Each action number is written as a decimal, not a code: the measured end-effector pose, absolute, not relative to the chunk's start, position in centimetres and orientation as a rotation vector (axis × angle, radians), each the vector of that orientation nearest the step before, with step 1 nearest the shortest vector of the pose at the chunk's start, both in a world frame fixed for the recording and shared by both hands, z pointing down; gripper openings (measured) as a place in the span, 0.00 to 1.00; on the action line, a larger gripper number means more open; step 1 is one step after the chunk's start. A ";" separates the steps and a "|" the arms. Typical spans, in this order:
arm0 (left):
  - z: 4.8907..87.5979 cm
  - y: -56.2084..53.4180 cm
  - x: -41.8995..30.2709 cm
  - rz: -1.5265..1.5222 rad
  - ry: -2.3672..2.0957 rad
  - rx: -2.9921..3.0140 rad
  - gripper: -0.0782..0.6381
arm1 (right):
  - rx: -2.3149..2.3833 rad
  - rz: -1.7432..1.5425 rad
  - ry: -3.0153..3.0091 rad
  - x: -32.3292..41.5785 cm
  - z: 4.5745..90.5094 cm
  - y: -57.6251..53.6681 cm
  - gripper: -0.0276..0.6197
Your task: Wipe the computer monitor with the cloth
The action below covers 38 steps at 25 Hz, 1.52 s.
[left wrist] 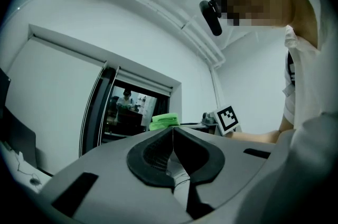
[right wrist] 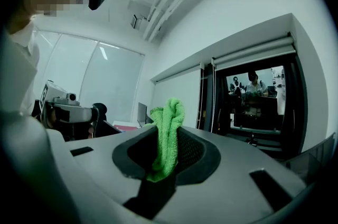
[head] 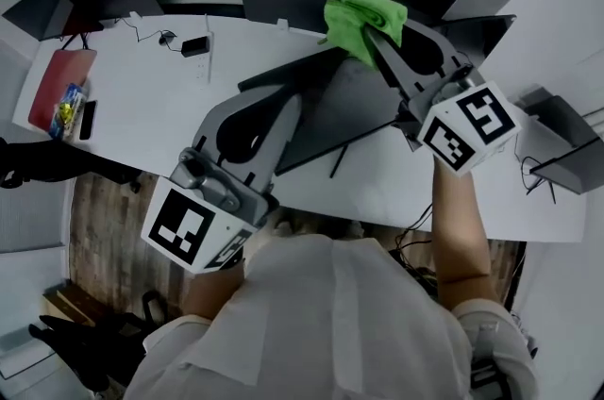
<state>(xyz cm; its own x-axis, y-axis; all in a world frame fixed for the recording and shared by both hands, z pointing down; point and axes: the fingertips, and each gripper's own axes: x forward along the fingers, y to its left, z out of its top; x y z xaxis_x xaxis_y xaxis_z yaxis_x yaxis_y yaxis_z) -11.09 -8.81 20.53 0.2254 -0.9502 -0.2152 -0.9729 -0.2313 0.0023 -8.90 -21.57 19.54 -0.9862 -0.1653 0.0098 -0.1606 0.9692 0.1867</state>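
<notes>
Clamping green cloth [head: 363,17] in right gripper [head: 376,49]; left gripper [head: 289,110] pinched together, empty. Could scrape monitor [head: 360,104] with bare jaws through slack grip.

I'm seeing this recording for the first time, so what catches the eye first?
The bright green cloth stands out, clamped in the right gripper by the far edge of the dark monitor. The left gripper, jaws shut and empty, hovers at the monitor's left side, above the white desk.

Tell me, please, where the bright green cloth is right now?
The bright green cloth is pinched in the right gripper, at the upper centre of the head view, next to the dark flat monitor.
</notes>
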 end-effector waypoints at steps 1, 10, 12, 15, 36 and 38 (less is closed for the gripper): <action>20.6 -9.4 -10.4 0.258 1.873 -2.343 0.13 | 0.250 -0.274 -3.100 -8.4 19.6 -22.2 0.15; 21.2 -15.6 -3.1 0.211 1.943 -2.293 0.13 | 0.213 -0.289 -3.097 -3.5 19.9 -28.2 0.15; 21.7 -17.2 -1.7 0.200 1.957 -2.295 0.13 | 0.229 -0.295 -3.096 -2.4 19.9 -29.9 0.15; 22.4 -19.1 0.2 0.182 1.972 -2.319 0.13 | 0.250 -0.293 -3.101 -0.8 19.9 -32.1 0.15; 25.0 -29.0 10.1 0.073 1.931 -2.462 0.13 | 0.682 -0.436 -3.007 10.4 20.3 -46.3 0.15; 25.2 -29.7 10.9 0.061 1.919 -2.474 0.13 | 0.728 -0.438 -2.989 11.6 20.5 -47.8 0.15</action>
